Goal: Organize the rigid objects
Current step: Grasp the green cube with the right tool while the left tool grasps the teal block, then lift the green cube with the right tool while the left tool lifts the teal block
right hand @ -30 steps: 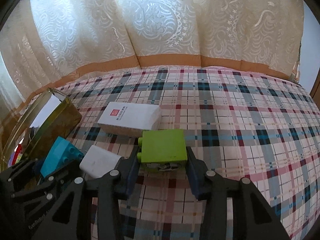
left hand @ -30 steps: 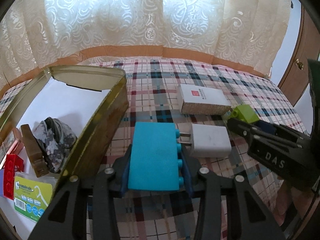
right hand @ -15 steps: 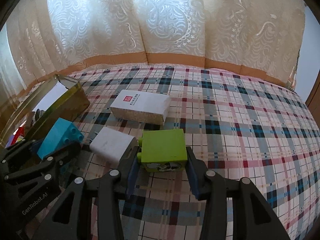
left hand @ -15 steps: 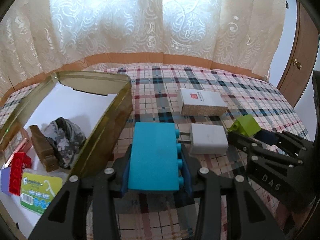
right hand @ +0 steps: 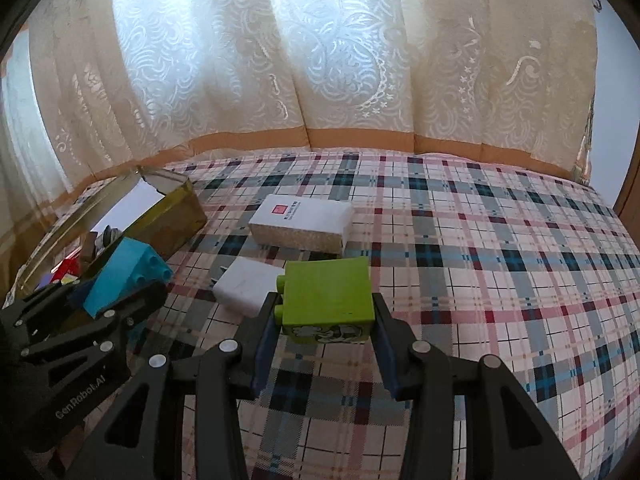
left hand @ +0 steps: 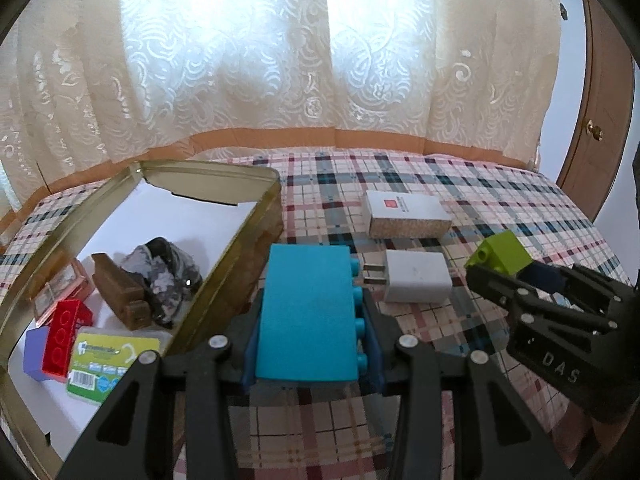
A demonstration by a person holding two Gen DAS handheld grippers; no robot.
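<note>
Gold tin [left hand: 240,248]: near corner cut by frame edge. Contents in right wrist view mostly hidden behind turquoise brick [right hand: 124,276].

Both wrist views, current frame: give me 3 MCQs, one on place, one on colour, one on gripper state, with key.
1. Where is the red brick?
A. inside the gold tin
B. on the plaid cloth
C. in a gripper

2. What colour is the brick in the right gripper?
A. red
B. green
C. purple

3. How is the left gripper?
A. open, with nothing in it
B. shut on the white charger
C. shut on the blue brick

Key: 1 A, it lies among the items in the tin; 2 B, the green brick sits between its fingers; 3 C, both fingers press the blue brick's sides.
</note>
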